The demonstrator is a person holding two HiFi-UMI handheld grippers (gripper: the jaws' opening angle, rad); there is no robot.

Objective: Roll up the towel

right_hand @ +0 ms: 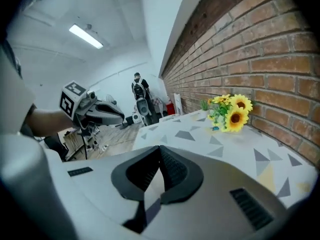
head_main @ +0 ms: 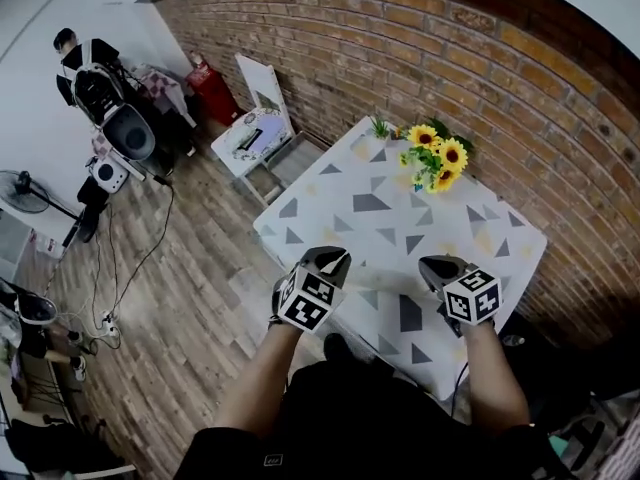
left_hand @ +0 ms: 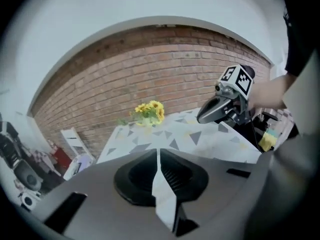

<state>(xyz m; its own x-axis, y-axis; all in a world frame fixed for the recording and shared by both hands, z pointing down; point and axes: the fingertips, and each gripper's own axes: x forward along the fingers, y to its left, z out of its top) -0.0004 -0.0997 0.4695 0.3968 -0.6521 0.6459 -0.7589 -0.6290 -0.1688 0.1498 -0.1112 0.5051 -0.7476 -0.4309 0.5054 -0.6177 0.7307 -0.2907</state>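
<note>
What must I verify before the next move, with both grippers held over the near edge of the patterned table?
1. Left gripper, jaws together, nothing between them: ok.
2. Right gripper, jaws together, nothing between them: ok.
3. Towel to roll: none seen on the table in any view: not ok.
4. Sunflowers at the far side, well apart from both grippers: ok.
5. The two grippers do not touch each other: ok.

Head view looks steeply down on the table [head_main: 340, 208] from up high; my left and right gripper views face across it from the near edge. All 3 share the sunflowers [head_main: 440, 158].
</note>
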